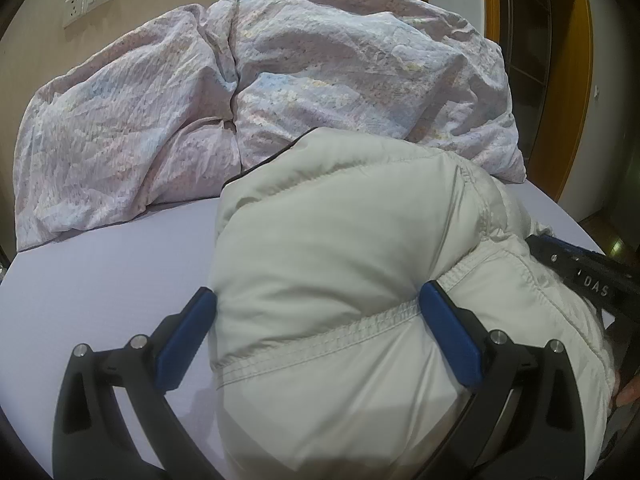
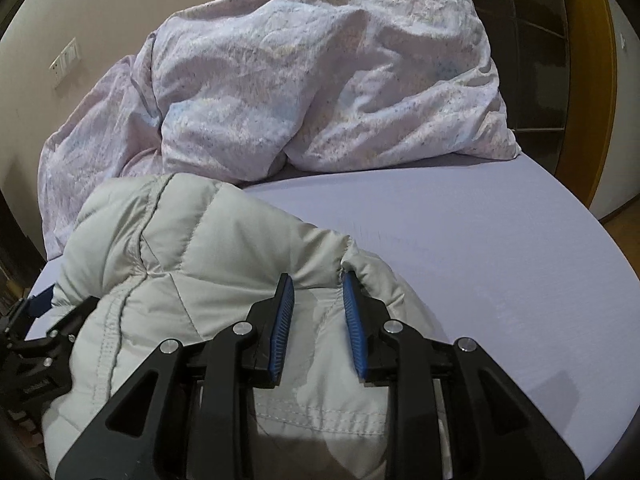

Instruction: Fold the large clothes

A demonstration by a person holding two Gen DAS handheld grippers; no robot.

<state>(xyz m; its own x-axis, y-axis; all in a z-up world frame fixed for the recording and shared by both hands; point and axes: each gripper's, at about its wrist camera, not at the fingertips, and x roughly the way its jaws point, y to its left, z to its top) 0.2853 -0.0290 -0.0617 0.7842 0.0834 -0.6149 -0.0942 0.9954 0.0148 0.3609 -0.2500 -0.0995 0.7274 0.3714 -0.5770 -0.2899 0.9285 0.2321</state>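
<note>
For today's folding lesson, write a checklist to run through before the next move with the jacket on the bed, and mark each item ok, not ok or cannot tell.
1. Left gripper holds the jacket: ok, a thick bulge fills the span between its pads.
2. Right gripper holds the jacket: ok, a fold sits between its pads.
3. Bare sheet to lay the jacket on: ok, to the right.
4. Duvet apart from the jacket: cannot tell, it lies close behind.
5. Jacket's sleeves tucked in: cannot tell, hidden.
</note>
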